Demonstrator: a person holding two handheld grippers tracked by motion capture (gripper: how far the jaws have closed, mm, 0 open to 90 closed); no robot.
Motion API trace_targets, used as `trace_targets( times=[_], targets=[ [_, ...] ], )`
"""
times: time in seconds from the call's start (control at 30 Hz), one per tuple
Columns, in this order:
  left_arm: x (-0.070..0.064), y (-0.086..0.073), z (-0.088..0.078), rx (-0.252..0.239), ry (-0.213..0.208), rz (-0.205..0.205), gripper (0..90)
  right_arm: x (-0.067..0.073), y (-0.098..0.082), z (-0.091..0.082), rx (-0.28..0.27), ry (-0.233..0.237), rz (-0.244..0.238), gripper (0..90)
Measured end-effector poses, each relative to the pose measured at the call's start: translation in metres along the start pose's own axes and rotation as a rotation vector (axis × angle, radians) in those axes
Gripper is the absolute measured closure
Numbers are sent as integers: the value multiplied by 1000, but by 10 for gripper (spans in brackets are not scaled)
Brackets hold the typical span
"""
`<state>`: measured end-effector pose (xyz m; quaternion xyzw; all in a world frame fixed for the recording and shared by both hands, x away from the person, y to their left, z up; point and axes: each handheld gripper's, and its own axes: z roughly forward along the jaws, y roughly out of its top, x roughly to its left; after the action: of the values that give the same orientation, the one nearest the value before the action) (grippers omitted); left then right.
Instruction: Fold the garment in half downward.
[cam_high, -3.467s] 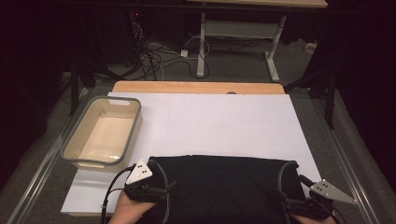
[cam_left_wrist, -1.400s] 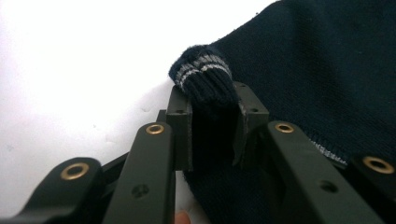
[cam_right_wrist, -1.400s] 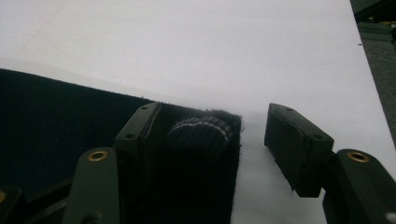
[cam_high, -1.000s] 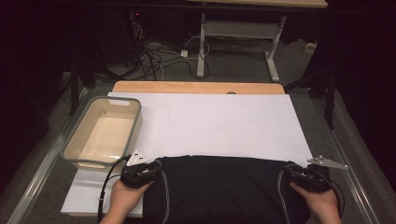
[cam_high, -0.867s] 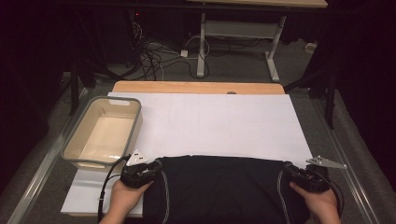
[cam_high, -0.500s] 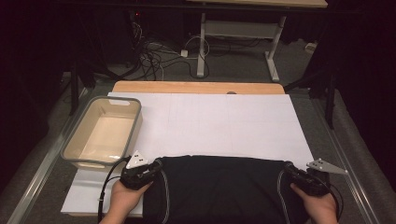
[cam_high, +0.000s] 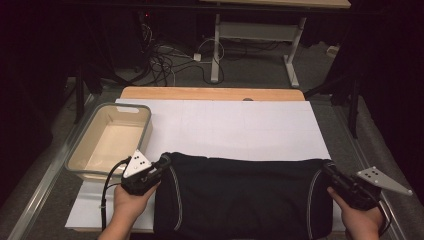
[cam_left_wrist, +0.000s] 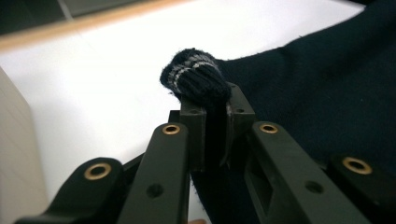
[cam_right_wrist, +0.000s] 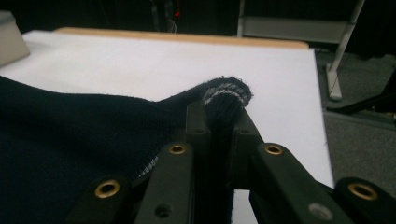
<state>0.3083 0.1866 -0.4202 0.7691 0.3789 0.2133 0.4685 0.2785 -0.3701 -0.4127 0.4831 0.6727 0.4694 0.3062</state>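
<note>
A dark knitted garment (cam_high: 240, 197) lies on the white sheet (cam_high: 225, 127) that covers the table, on the person's side of it and to the right of the beige tub (cam_high: 107, 142). The left gripper (cam_high: 159, 167) holds the corner of the garment nearest to the tub; in the left gripper view its jaws have just been closing and are now pressed together on a bunch of ribbed knit with pale stripes (cam_left_wrist: 195, 77). The right gripper (cam_high: 331, 174) holds the far corner, well apart from the tub, and in the right gripper view its jaws have also just been closing and pinch the same kind of striped hem (cam_right_wrist: 225, 99).

I judge that the step in hand is the lifting of the far edge of the garment by its two corners, probably to fold it or to spread it flat. The edge between the grippers looks stretched in a nearly straight line.

The next move calls for both hands to go together, at the same height and speed, so the cloth does not twist. The pull between them must stay light, since a thick hem can slip out of narrow jaws. The left hand must also keep away from the rim of the tub, which is just beside it.
</note>
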Motion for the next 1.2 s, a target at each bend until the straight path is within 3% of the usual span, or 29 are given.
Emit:
trace_targets(
  times=[0.1, 0.23, 0.4, 0.47, 0.57, 0.67, 0.73, 0.83, 0.87, 0.93, 0.97, 1.0, 1.1, 1.2],
  targets=[
    [1, 14, 7, 0, 20, 1, 796, -3, 12, 0, -15, -23, -18, 830],
    [5, 28, 28, 38, 42, -3, 796, -8, 21, 11, -14, -42, -31, 830],
    [9, 36, 73, 154, 68, 8, 796, -14, 21, 59, 56, -52, -48, 830],
    [13, 38, 84, 170, 79, 0, 796, -13, 22, 75, 75, -66, -73, 830],
    [24, 51, 92, 172, 88, -7, 796, -16, 33, 97, 81, -68, -80, 830],
    [38, 74, 91, 153, 117, -5, 796, -21, 52, 107, 68, -67, -75, 830],
    [49, 90, 88, 128, 147, -30, 795, -23, 69, 111, 35, -73, -67, 830],
    [57, 99, 91, 118, 197, -49, 785, -26, 93, 117, -27, -89, -47, 814],
    [58, 98, 93, 118, 196, -66, 752, -28, 96, 121, -31, -83, -24, 762],
    [58, 95, 99, 172, 162, -99, 574, -34, 94, 129, -2, -50, 44, 574],
    [56, 91, 102, 190, 139, -104, 501, -35, 91, 131, 22, -52, 54, 542],
    [53, 87, 101, 177, 111, -105, 467, -35, 85, 131, 55, -36, 51, 531],
    [45, 77, 98, 149, 51, -93, 464, -29, 70, 123, 100, -10, 5, 524],
    [34, 63, 89, 119, 9, -78, 462, -24, 55, 107, 112, 3, -4, 517]
  ],
)
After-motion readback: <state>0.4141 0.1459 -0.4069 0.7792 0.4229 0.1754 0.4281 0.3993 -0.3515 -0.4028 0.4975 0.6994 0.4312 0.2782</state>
